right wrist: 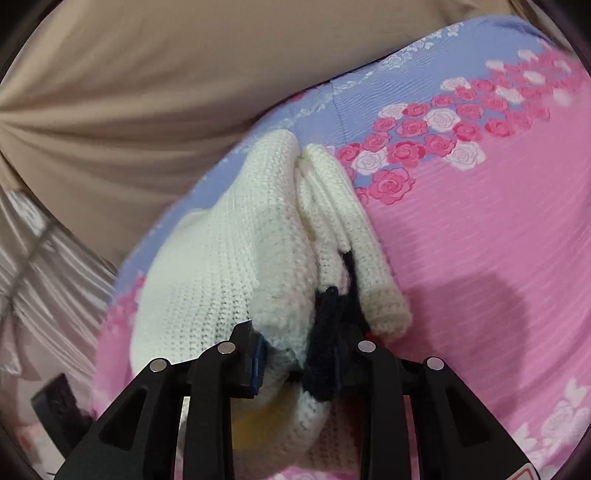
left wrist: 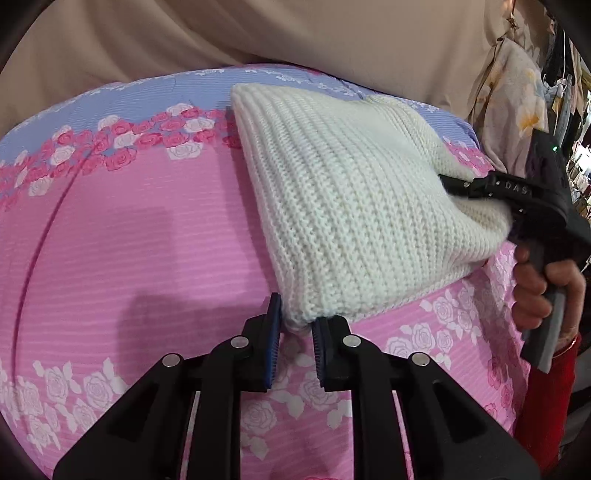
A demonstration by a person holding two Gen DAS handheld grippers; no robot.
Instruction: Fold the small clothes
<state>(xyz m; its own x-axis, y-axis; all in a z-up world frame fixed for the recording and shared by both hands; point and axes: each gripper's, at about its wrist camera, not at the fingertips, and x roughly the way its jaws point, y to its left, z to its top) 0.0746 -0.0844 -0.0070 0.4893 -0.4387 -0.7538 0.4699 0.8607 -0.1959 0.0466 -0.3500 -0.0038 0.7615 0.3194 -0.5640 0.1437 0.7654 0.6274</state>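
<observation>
Both jaws grasped the white knit garment (left wrist: 343, 206); the left gripper (left wrist: 297, 325) and right gripper (right wrist: 299, 354) should carry corners level.

Knit garment (left wrist: 343, 206) lies on bedsheet (left wrist: 129, 240), curtain (left wrist: 295, 29) behind.

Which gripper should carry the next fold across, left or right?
Probably right. The right gripper is shut on a thick bunch of the white sweater, lifted off the bedsheet. The left gripper only pinches a corner low at the sheet, better as anchor.
</observation>
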